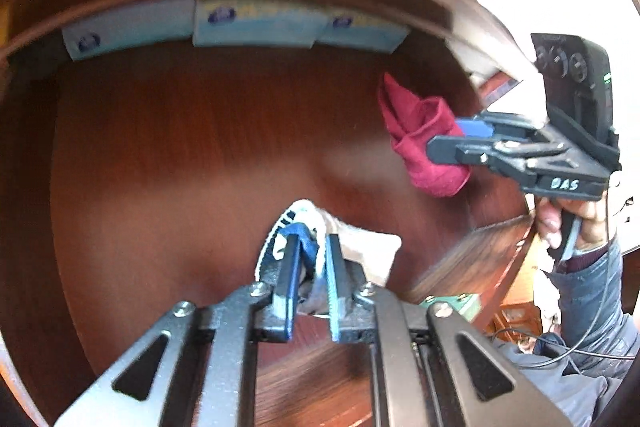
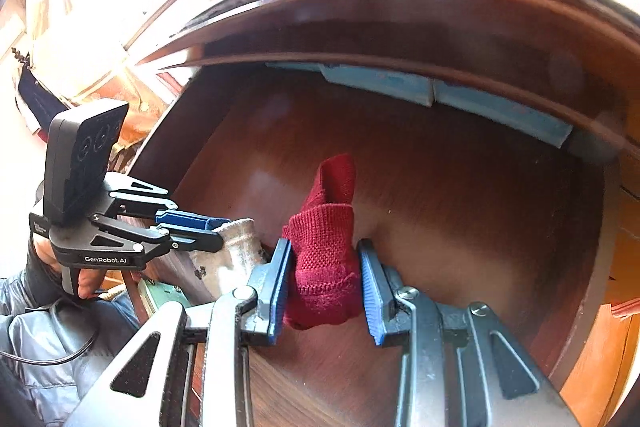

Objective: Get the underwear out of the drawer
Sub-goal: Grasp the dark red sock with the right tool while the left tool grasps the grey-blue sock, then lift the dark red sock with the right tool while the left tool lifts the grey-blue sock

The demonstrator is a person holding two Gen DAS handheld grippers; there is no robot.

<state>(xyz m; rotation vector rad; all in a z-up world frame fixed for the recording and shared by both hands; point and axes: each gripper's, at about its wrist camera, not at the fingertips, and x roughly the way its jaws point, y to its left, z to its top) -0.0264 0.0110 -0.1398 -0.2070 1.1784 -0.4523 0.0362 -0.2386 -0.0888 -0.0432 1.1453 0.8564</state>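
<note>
I look into an open wooden drawer (image 1: pixel 192 147). My left gripper (image 1: pixel 313 253) is shut on a cream-white piece of underwear (image 1: pixel 364 243) with a dark-striped band, low in the drawer near its front. In the right wrist view that left gripper (image 2: pixel 218 231) pinches the same white cloth (image 2: pixel 240 259). My right gripper (image 2: pixel 323 247) is shut on a dark red knitted garment (image 2: pixel 326 279), which stands bunched up between the blue pads. The left wrist view shows the right gripper (image 1: pixel 444 139) with the red garment (image 1: pixel 416 135) at the drawer's right side.
Light blue flat packets (image 1: pixel 256 27) line the drawer's back wall, also in the right wrist view as blue packets (image 2: pixel 480 103). The drawer's wooden front rim (image 1: pixel 480 259) runs close to both grippers. A person's hand (image 1: pixel 576 223) and grey-blue sleeve (image 1: pixel 588 303) hold the right gripper.
</note>
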